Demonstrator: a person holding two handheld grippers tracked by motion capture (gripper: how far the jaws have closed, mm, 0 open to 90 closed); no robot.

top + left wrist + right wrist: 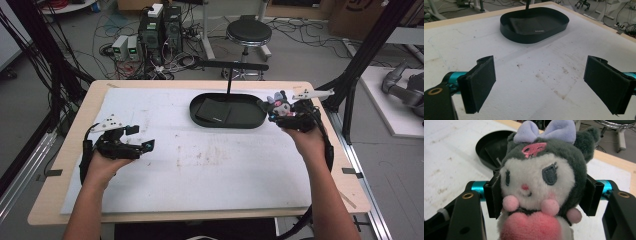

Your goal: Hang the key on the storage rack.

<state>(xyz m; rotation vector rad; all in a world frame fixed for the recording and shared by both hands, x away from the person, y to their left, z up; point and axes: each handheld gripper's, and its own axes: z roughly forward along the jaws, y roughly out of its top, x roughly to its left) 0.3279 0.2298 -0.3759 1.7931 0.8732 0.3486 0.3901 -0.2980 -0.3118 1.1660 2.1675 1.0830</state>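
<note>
1. My right claw [541, 195] squeezes a plush toy [541, 180] between its two black jaws, up off the table.
2. The toy has a grey head, a white face, a purple bow [546, 131] and a pink heart.
3. It is just beside the right end of the black tray [227, 122].
4. My left claw [539, 82] is wide and holds nothing, low over the white mat [200, 165], well apart from the tray.

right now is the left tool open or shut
Open: the left tool has its two pads set wide apart, with bare white table cover between them.
</note>
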